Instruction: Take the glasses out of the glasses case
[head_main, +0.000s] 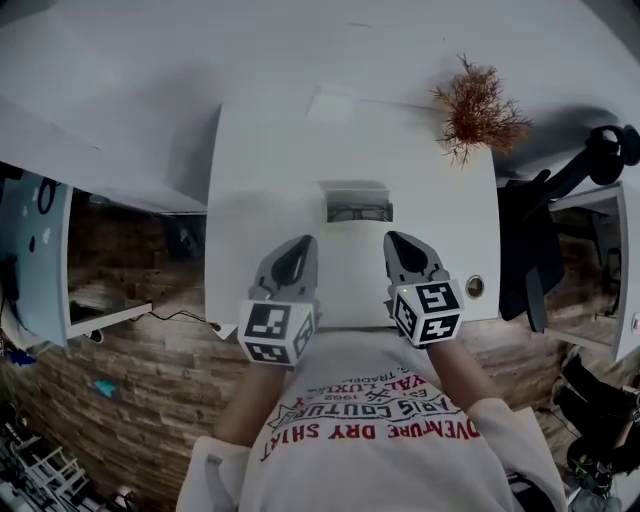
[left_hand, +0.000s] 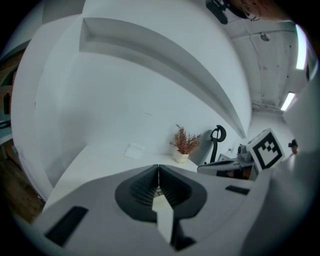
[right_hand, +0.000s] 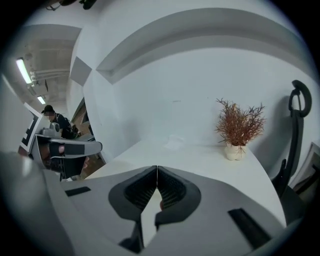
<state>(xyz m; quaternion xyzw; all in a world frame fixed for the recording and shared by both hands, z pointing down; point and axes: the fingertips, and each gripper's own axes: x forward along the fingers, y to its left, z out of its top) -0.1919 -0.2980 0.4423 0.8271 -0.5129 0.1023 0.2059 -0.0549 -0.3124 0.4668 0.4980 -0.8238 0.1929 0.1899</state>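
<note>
On the white table (head_main: 250, 200), the glasses case (head_main: 357, 190) stands open at the middle, and dark-framed glasses (head_main: 358, 212) lie in it. My left gripper (head_main: 308, 241) is shut and holds nothing; it hovers just short of the case, on its near left. My right gripper (head_main: 392, 238) is also shut and holds nothing, and it sits on the case's near right. In the left gripper view the left gripper (left_hand: 158, 167) has its jaws pressed together. The right gripper (right_hand: 157, 168) looks the same in the right gripper view. Both bodies hide the case in those two views.
A dried reddish plant (head_main: 478, 110) in a small white pot stands at the table's far right corner. A white paper sheet (head_main: 335, 103) lies at the far middle. A small round object (head_main: 474, 287) sits by the near right edge. A dark chair (head_main: 535, 245) stands to the right.
</note>
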